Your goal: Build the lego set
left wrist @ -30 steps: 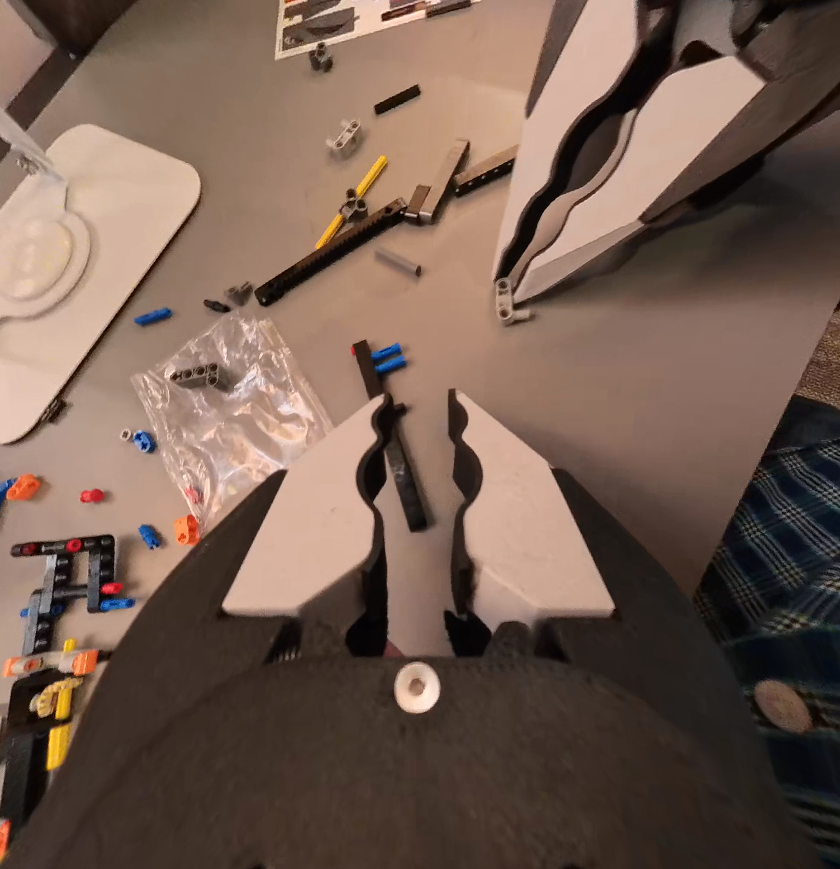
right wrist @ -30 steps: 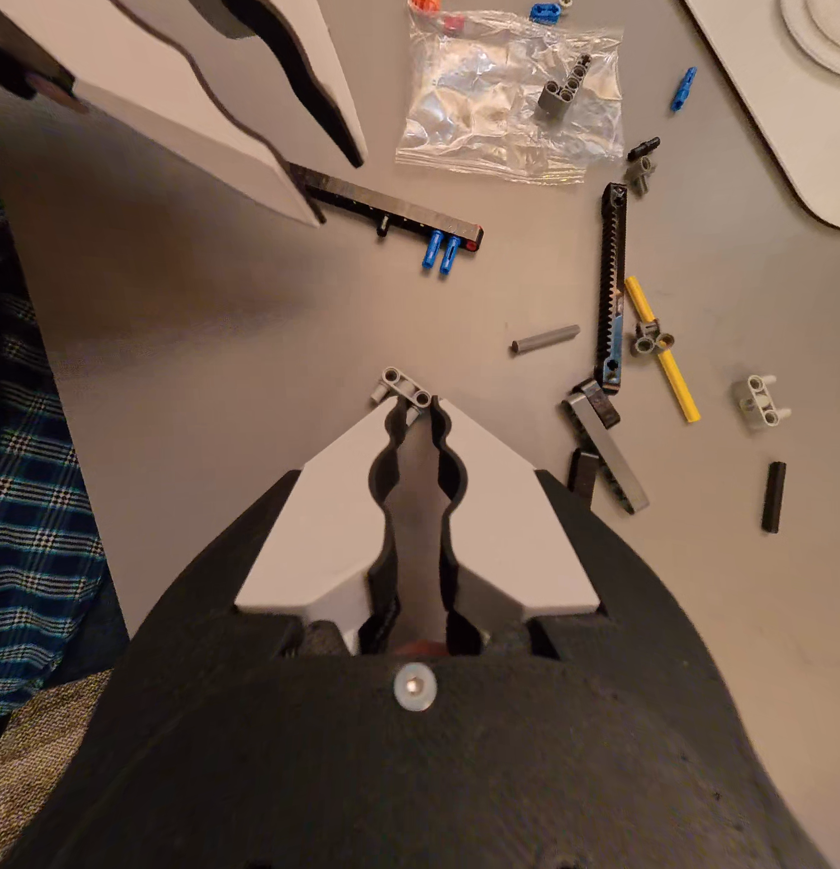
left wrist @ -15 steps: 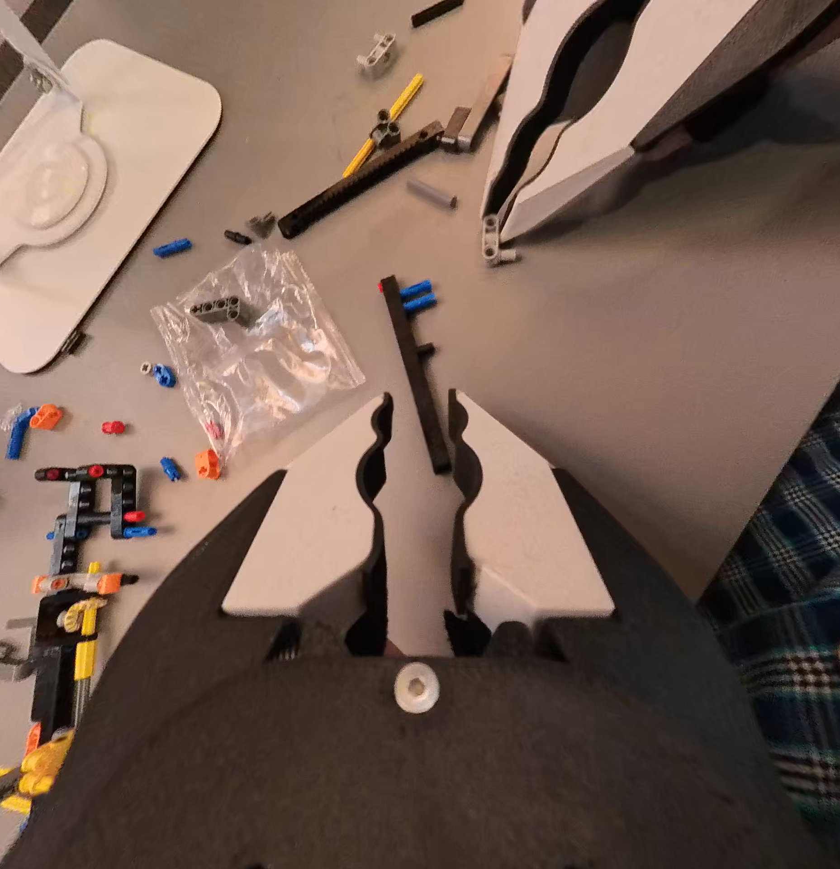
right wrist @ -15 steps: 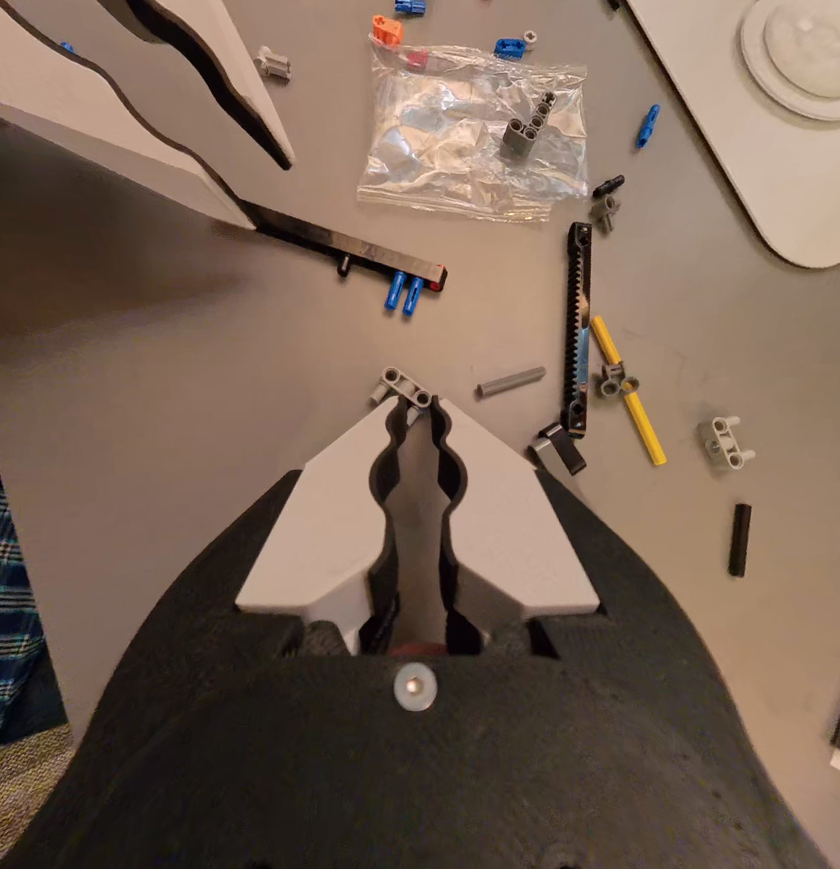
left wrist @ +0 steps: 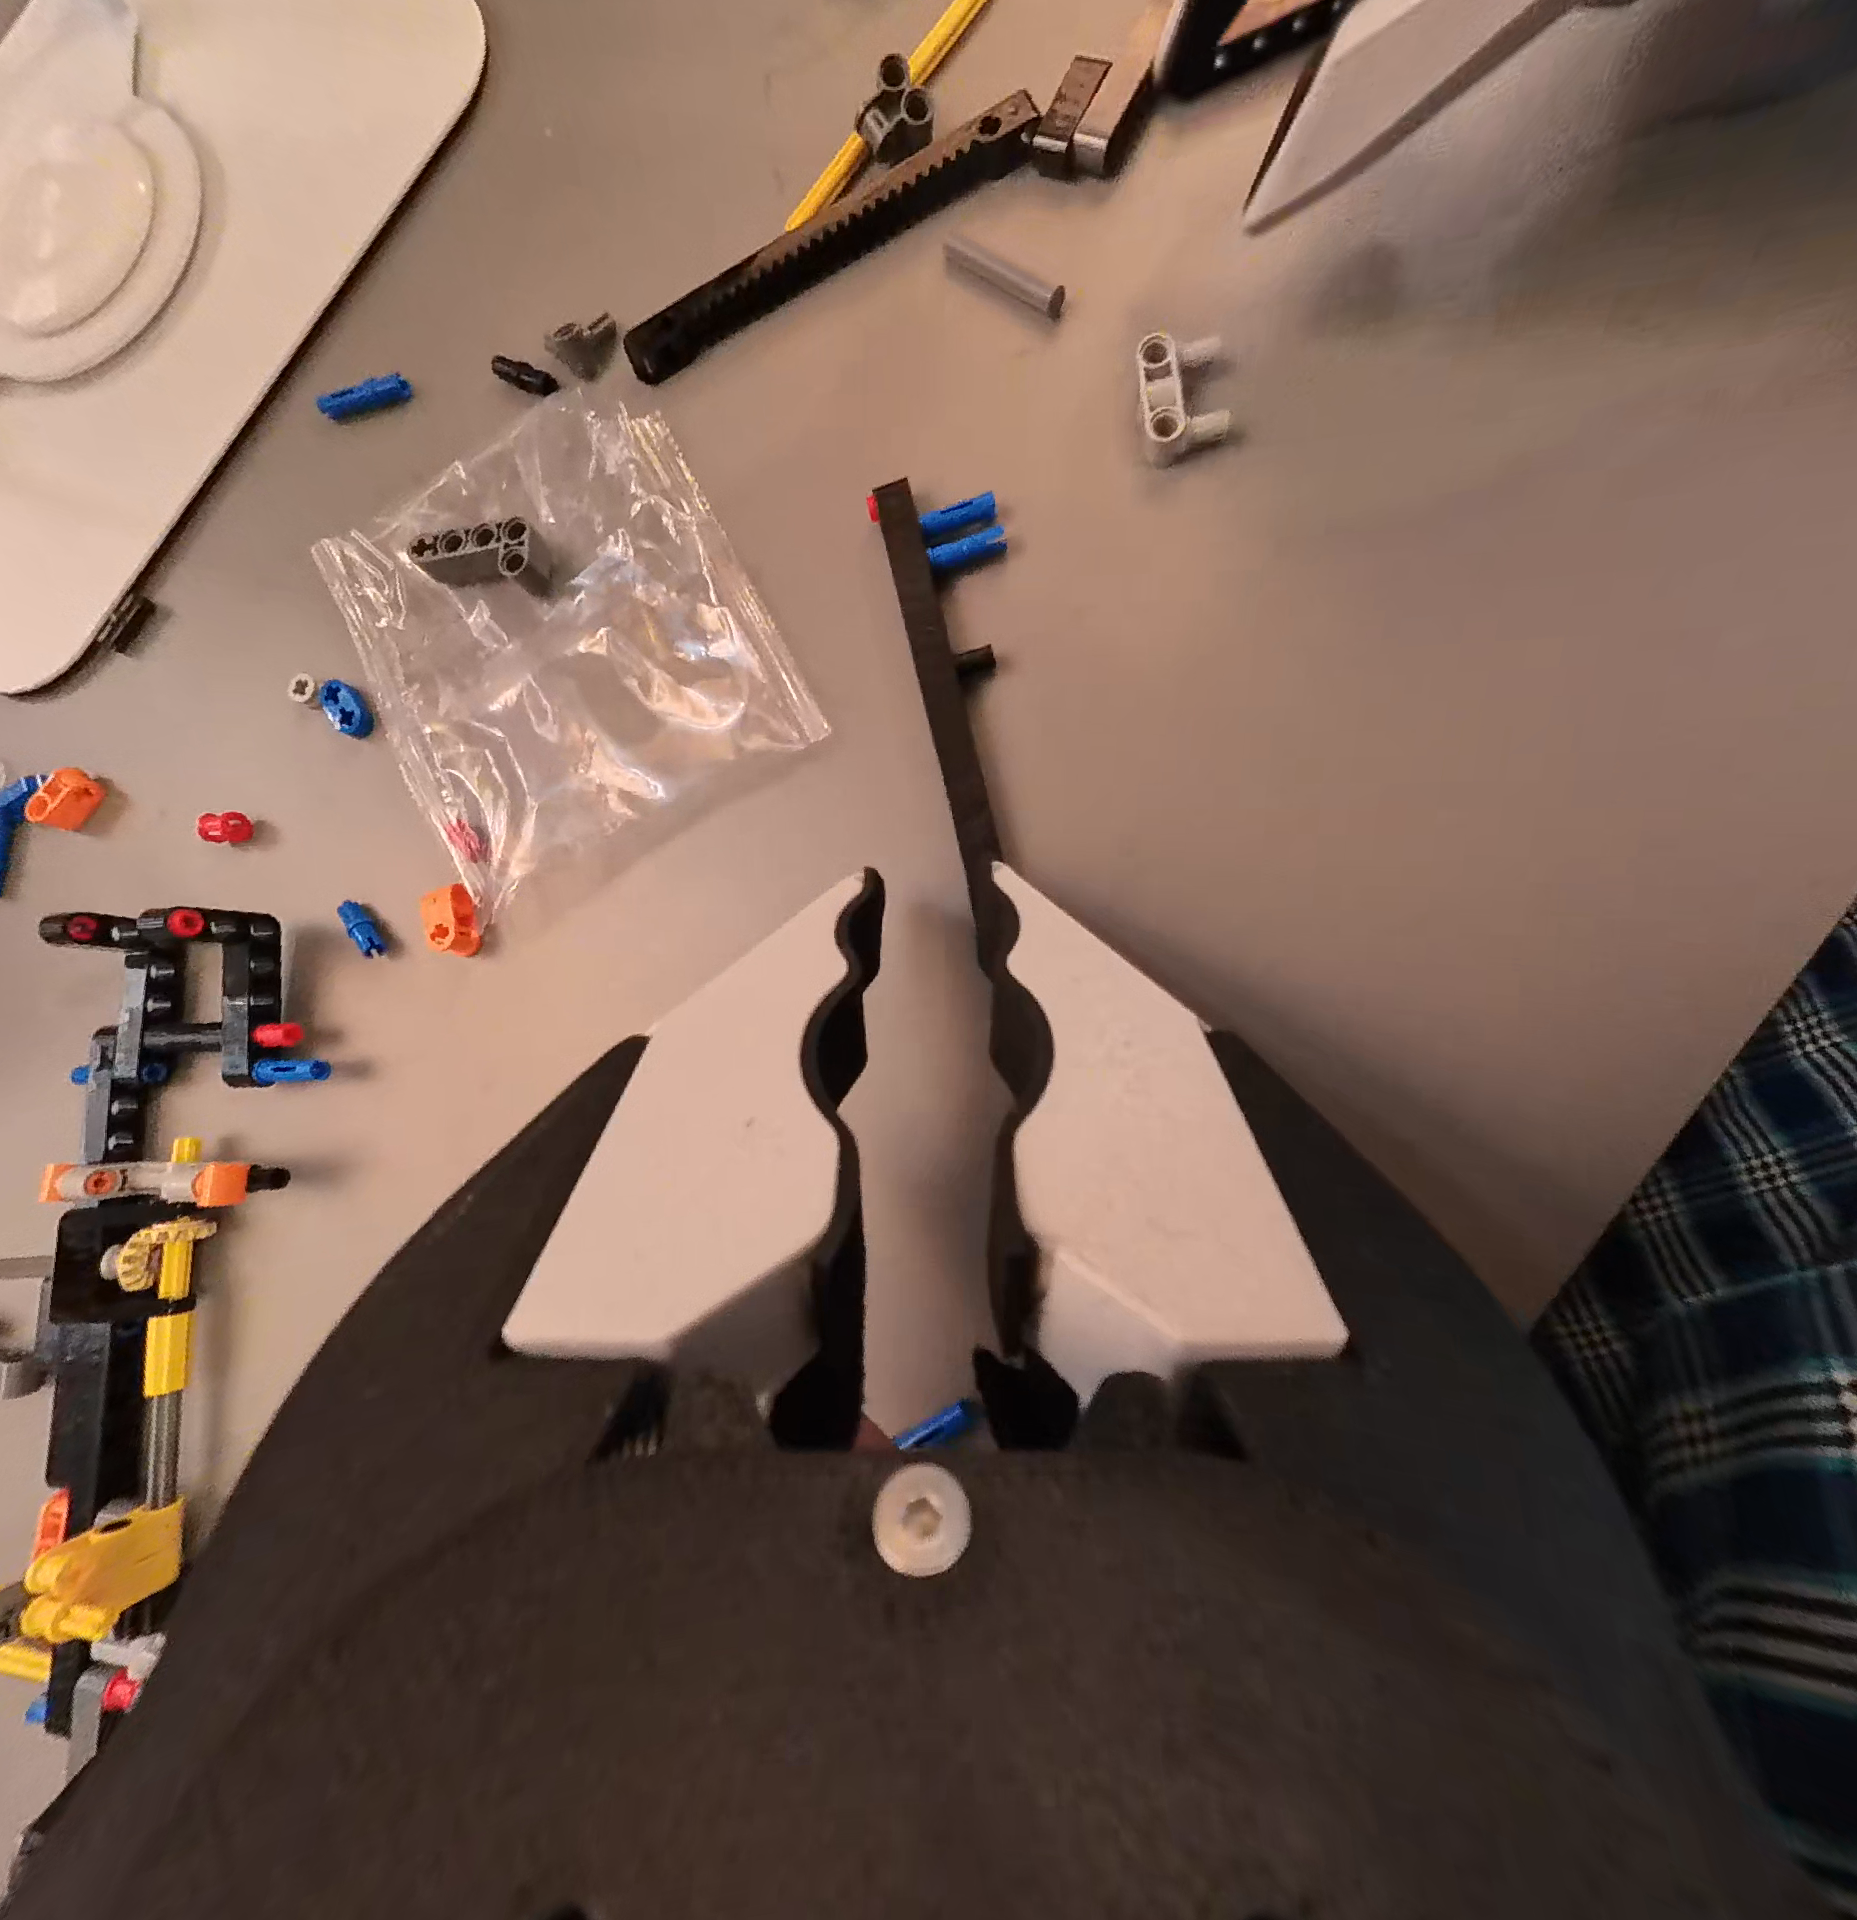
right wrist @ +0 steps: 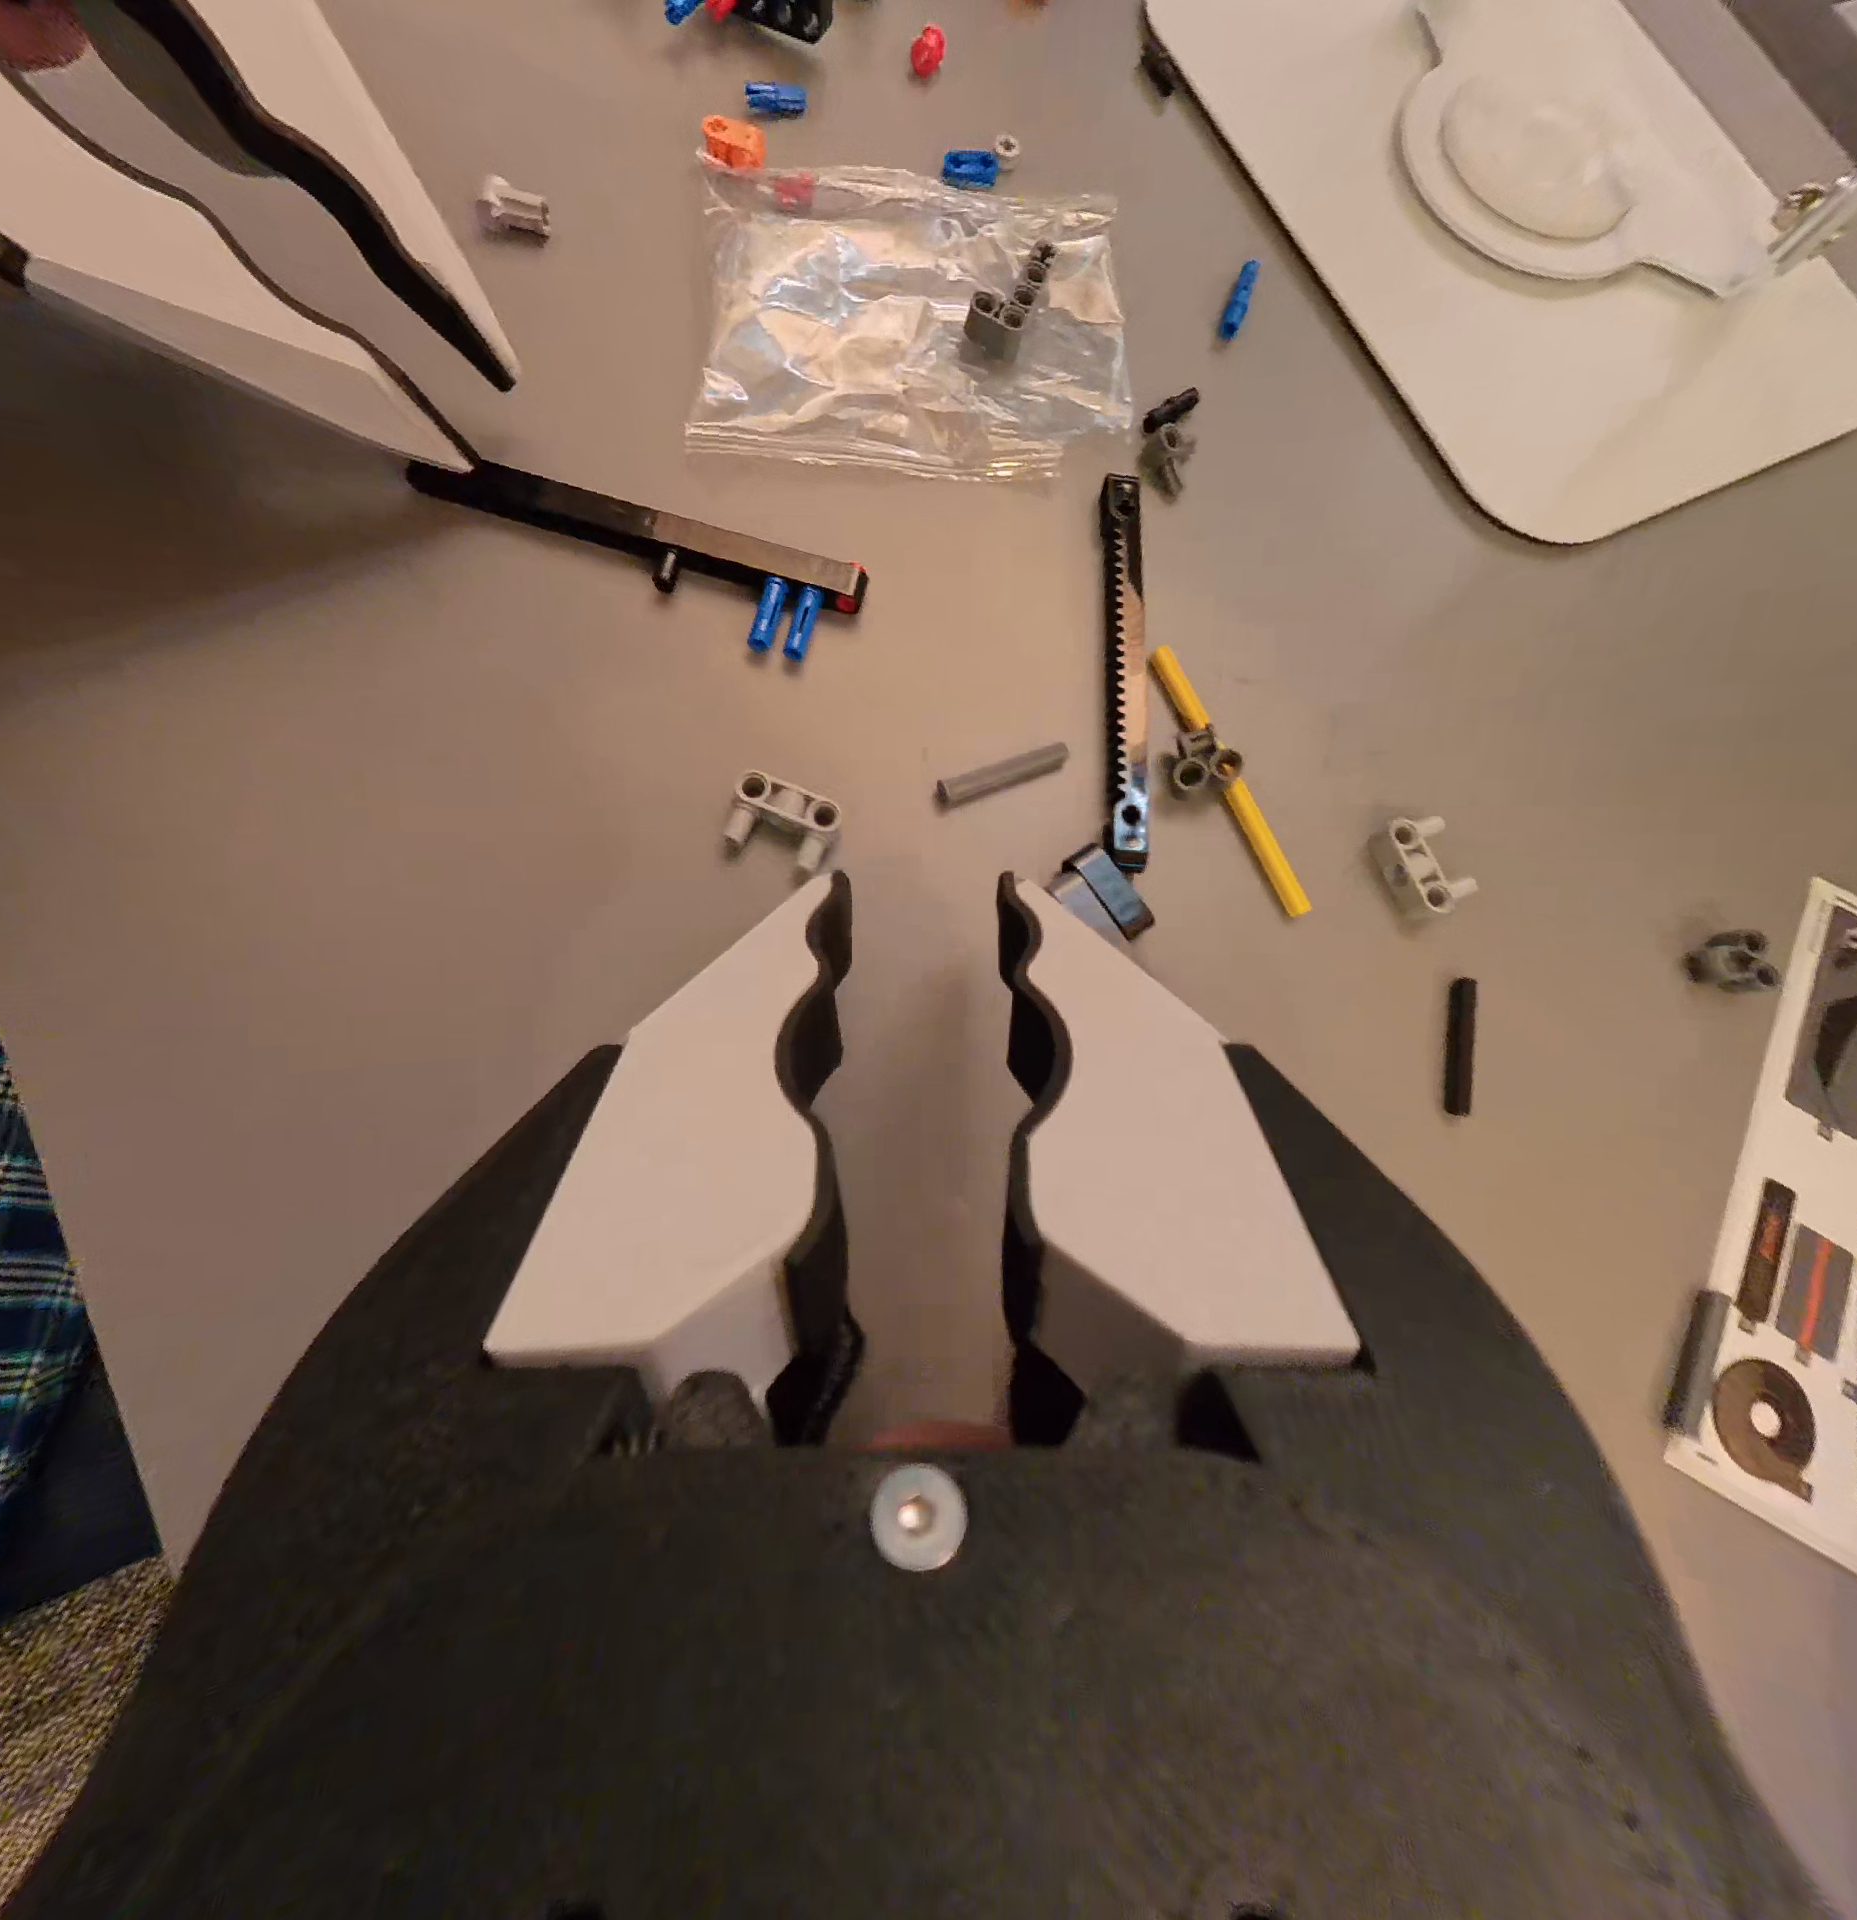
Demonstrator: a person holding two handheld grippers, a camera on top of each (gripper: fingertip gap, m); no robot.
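My left gripper is open and empty above the table. A long black beam with two blue pins near its far end lies flat ahead of it; the beam's near end passes just under my right fingertip. My right gripper is open and empty. A light grey pin connector lies on the table just beyond its left fingertip, apart from it. The same connector shows in the left wrist view. The black beam lies farther back, with the left gripper over its end.
A clear plastic bag holds a grey beam. A partly built assembly lies at the left. A toothed black rack, yellow axle, grey pin, second grey connector, instruction sheet and white lamp base lie around. Tip to tip, the grippers are about 15 centimeters apart.
My right gripper has opened, let go of the grey connector and drawn back from it. My left gripper has drawn back along the black beam, which stays on the table.
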